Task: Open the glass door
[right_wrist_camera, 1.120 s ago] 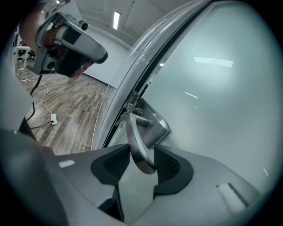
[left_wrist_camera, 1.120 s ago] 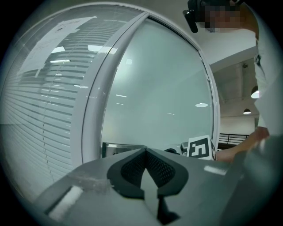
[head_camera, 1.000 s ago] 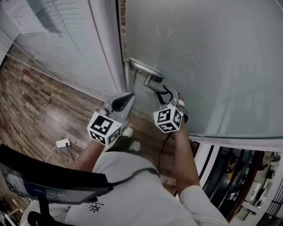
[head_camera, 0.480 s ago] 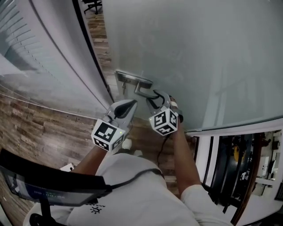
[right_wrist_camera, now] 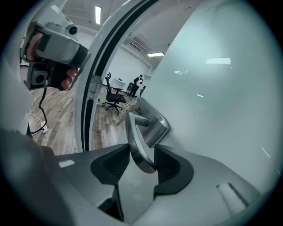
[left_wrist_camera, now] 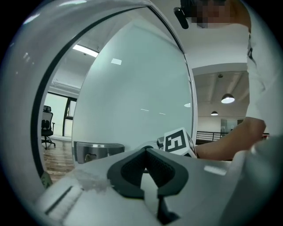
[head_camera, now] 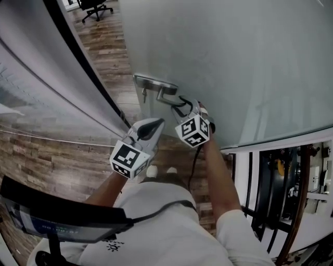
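Observation:
The frosted glass door (head_camera: 234, 62) stands ajar. Its metal lever handle (head_camera: 166, 95) juts from a steel lock plate (head_camera: 151, 82). My right gripper (head_camera: 178, 105) is shut on the lever. In the right gripper view the handle (right_wrist_camera: 138, 145) sits between both dark pads, and my right gripper (right_wrist_camera: 141, 161) points along the door (right_wrist_camera: 212, 88). My left gripper (head_camera: 156, 123) hovers just left of the right one, below the handle, shut with nothing in it. In the left gripper view its tips (left_wrist_camera: 146, 152) meet in front of the lock plate (left_wrist_camera: 95, 150) and touch nothing.
A dark door frame (head_camera: 88, 72) and a fixed glass panel (head_camera: 36, 98) run along the left. Wooden floor (head_camera: 109, 47) and an office chair (head_camera: 93, 8) show through the gap. A railing and a lower level (head_camera: 281, 176) lie on the right.
The door has swung further open, so the gap at its left edge is wider and shows more floor and a chair. Both grippers have travelled with it, the right still on the handle.

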Demonstrator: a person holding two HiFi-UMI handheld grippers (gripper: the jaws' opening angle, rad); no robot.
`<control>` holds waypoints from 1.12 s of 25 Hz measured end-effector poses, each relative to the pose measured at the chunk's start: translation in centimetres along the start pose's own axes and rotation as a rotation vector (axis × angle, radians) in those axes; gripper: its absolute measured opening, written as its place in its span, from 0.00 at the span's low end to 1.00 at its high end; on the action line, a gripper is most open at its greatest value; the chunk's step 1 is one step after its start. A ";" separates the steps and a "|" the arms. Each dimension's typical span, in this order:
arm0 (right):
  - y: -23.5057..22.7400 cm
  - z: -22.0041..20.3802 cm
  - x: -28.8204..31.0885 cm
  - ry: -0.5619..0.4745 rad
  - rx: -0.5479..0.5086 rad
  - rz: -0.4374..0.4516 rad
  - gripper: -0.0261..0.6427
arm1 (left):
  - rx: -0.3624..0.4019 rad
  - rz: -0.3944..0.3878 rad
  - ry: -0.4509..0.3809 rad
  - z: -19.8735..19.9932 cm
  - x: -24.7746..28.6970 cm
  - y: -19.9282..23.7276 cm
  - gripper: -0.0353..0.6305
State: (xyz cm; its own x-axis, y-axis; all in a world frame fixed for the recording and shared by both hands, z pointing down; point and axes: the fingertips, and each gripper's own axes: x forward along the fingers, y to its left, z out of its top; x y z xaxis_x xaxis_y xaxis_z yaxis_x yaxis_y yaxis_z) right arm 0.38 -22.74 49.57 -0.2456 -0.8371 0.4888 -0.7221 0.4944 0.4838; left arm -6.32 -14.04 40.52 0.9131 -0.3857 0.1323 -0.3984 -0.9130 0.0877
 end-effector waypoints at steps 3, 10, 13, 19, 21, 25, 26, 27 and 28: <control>-0.5 0.3 0.0 -0.001 0.012 -0.010 0.31 | 0.002 -0.020 0.009 0.2 0.1 -1.0 0.06; -5.1 -0.1 4.6 -0.017 0.057 0.015 0.30 | -0.034 0.017 0.018 0.1 5.7 3.1 0.06; -8.4 -0.3 7.0 -0.031 0.100 0.052 0.29 | -0.061 0.070 0.034 1.1 9.5 6.1 0.06; -11.6 -1.2 9.7 -0.082 0.125 0.097 0.27 | -0.055 0.174 0.041 1.6 14.3 9.7 0.06; -12.2 -1.5 10.5 -0.098 0.122 0.102 0.26 | -0.045 0.200 0.040 1.8 15.3 10.2 0.06; -12.7 -2.1 11.4 -0.123 0.120 0.113 0.24 | -0.029 0.249 0.036 1.4 16.0 10.5 0.06; -13.1 -2.2 11.7 -0.130 0.120 0.113 0.23 | -0.027 0.263 0.037 1.3 16.2 10.6 0.06; -13.4 -2.2 12.0 -0.138 0.120 0.113 0.23 | -0.024 0.274 0.038 1.2 16.4 10.8 0.06; -13.5 -2.2 12.3 -0.145 0.121 0.112 0.23 | -0.022 0.282 0.041 1.0 16.5 10.9 0.06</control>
State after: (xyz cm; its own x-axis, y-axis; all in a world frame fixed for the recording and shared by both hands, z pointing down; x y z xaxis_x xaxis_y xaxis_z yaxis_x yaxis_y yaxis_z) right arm 8.55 -39.14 50.67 -0.4133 -0.8075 0.4208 -0.7551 0.5622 0.3373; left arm 4.48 -30.53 42.66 0.7616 -0.6183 0.1941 -0.6387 -0.7669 0.0627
